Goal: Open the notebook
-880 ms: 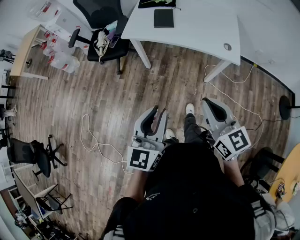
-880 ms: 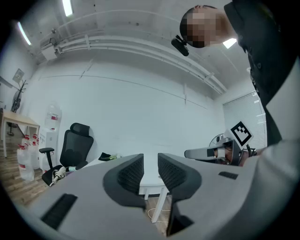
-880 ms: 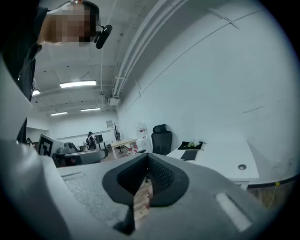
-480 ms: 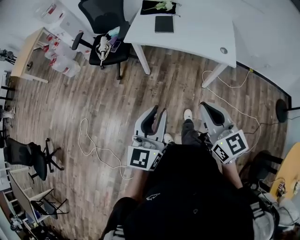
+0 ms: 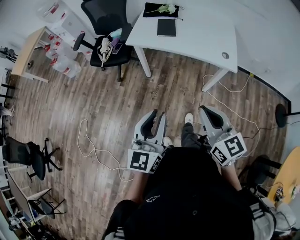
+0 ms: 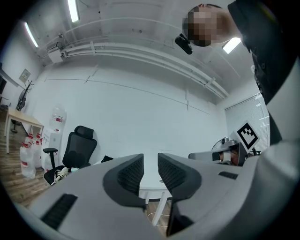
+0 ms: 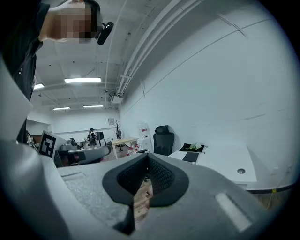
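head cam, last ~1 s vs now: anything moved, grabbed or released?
Only the view drifted: the table with the closed notebook sits slightly lower in frame, and more of its far end shows. Nothing was taken hold of or let go. The left gripper stays open and the right gripper shut, both empty and far from the notebook. The chair and floor cable are unchanged.

An open-plan office: a white desk (image 5: 197, 33) and a wooden table (image 5: 26, 49) stand on plank floor (image 5: 93, 103), with black swivel chairs (image 5: 105, 18), water jugs (image 5: 61, 61) by the wall, ceiling strip lights (image 7: 82, 80), and a person (image 7: 92, 136) among more desks at the far end.
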Tool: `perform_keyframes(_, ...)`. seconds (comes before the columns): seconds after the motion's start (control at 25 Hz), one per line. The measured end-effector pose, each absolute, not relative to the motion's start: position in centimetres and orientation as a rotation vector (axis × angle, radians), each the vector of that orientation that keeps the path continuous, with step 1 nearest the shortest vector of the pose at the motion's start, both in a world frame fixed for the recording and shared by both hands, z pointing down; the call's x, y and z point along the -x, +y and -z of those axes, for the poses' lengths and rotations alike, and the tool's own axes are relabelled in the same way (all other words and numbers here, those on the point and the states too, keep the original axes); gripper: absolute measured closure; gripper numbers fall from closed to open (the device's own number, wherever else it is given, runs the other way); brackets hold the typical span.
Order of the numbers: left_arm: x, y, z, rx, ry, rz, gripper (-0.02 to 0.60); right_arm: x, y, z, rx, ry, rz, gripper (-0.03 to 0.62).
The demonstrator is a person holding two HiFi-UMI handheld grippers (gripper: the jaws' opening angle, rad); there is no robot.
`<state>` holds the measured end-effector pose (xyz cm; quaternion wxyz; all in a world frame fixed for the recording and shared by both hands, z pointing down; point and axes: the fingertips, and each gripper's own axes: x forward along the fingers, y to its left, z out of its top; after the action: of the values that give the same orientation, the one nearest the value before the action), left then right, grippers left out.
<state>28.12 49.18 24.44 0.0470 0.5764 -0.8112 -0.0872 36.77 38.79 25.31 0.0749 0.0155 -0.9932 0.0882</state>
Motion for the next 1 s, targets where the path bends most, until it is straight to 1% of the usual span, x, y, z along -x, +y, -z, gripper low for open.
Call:
perform_keyframes(0.32, -25.5, 45.5, -24.5, -1.725, -2.486, 0.251, 0.488, -33.6, 34.9, -25.1, -0.018, -2.981, -0.246, 0.589)
perform_keyframes(0.72, -22.3, 38.2, -23.8, -1.689, -2.516, 0.250, 0.488, -29.8, 27.5, -24.7, 0.050, -2.987, -0.245, 0.589)
perform_keyframes(1.0, -21.4, 32.6, -23.7, -1.651, -2.537, 0.231, 0.488, -28.7, 21.7, -24.8, 0.101, -2.992, -0.260, 0.589)
